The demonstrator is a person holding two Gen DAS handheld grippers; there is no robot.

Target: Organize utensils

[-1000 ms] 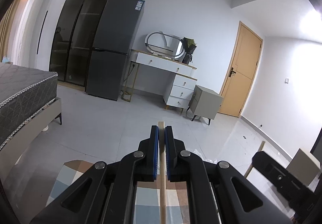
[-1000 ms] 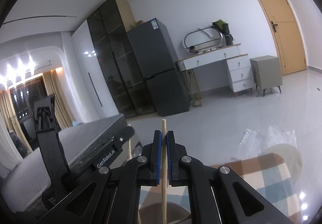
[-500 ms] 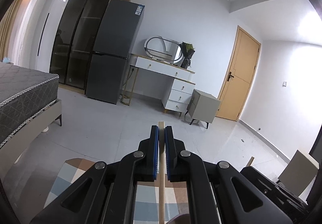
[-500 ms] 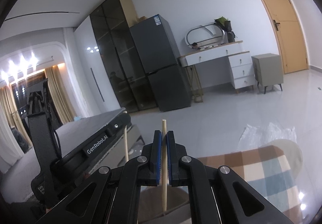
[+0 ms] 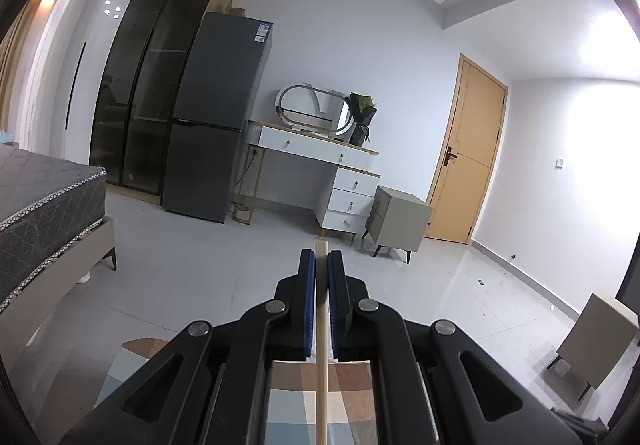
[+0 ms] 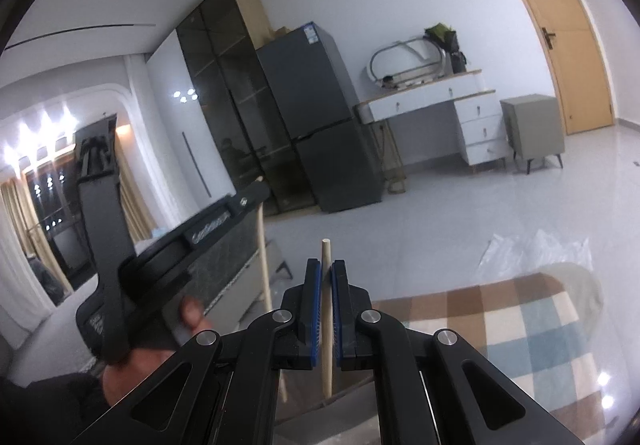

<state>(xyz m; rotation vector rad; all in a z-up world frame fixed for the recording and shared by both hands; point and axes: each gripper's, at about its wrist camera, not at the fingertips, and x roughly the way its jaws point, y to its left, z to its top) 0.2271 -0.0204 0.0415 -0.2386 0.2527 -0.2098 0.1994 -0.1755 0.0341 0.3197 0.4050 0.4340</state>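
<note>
Your left gripper [image 5: 322, 265] is pinched tight on one wooden stick [image 5: 322, 385]; right gripper [image 6: 326, 277] pinches another stick [image 6: 326, 325]. Both sticks stand straight up btwn the pads, tips poking out on top. Where they go isn't in view.

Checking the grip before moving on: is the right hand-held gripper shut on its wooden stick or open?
Shut on it: the right hand-held gripper has both blue pads pressed against the wooden stick.

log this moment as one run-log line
left claw: shut on wooden stick | right claw: shut on second wooden stick | both raised over checked cloth
</note>
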